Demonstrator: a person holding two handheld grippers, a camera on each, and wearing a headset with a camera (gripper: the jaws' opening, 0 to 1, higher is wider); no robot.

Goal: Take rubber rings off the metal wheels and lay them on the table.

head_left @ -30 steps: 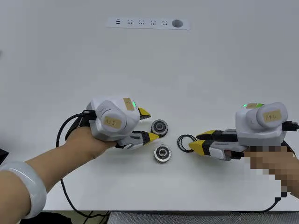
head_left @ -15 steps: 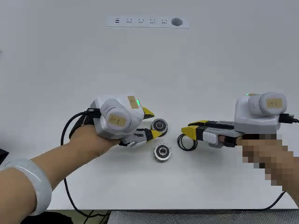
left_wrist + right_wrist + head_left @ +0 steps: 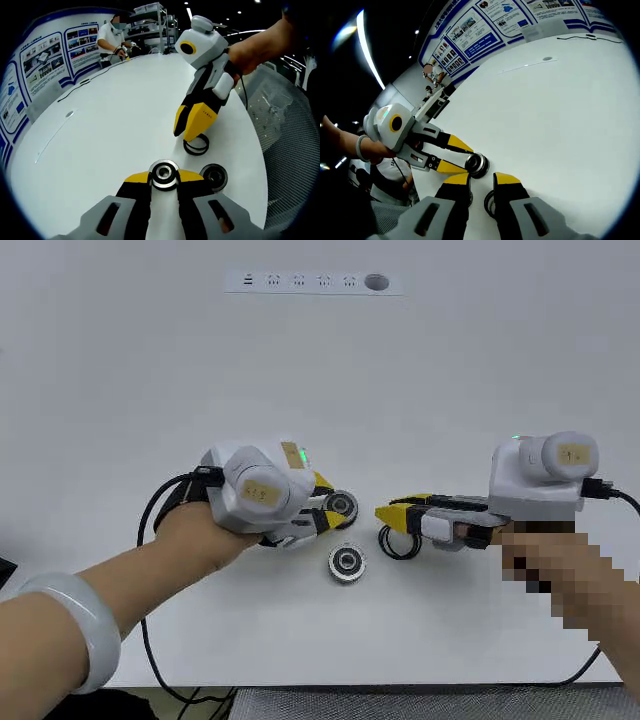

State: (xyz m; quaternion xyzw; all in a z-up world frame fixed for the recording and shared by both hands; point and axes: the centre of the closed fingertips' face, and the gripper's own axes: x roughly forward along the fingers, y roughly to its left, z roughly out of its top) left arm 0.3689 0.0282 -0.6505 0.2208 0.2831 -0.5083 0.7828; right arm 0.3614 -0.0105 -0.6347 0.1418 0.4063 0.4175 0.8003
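**Head view.**
- Left gripper (image 3: 324,502): clenched on wheel (image 3: 341,506), one yellow tip on each side, jaws pointing right.
- Wheel: round and silvery, with a dark band and a bright hub. Flat face up, axis upright, no long side. Near the middle of table (image 3: 450,390).
- Second wheel (image 3: 347,562): same make, flat on the table, free of both grippers, just in front of the first.
- Rings (image 3: 400,542): thin black loops, overlapped, flat on the table, just right of both wheels.
- Right gripper (image 3: 390,517): jaws pointing left, tips close together above the rings' upper left edge, nothing grasped. Contact with the rings not discernible.
- Strip (image 3: 312,282): white, along the far edge.
- Cable (image 3: 150,525): black, trailing from the left gripper toward the near edge.

**Left gripper view.**
- Left gripper (image 3: 164,176): yellow tips pressed to either side of the wheel (image 3: 164,173).
- Wheel: hub and concentric bands facing up. Rubber on its rim not discernible.
- Second wheel (image 3: 214,175): just right of the right-hand tip, darker at its outer edge.
- Rings (image 3: 196,146): further ahead, flat.
- Right gripper (image 3: 192,125): coming down from the upper right, tips nearly together just above the rings.

**Right gripper view.**
- Right gripper (image 3: 481,179): jaws parted by a narrow gap, bare table between the tips, nothing grasped.
- Rings (image 3: 489,202): low between the jaws, beneath them.
- Wheel (image 3: 477,164): just ahead, pinched by the left gripper (image 3: 469,160), which reaches in from the left.
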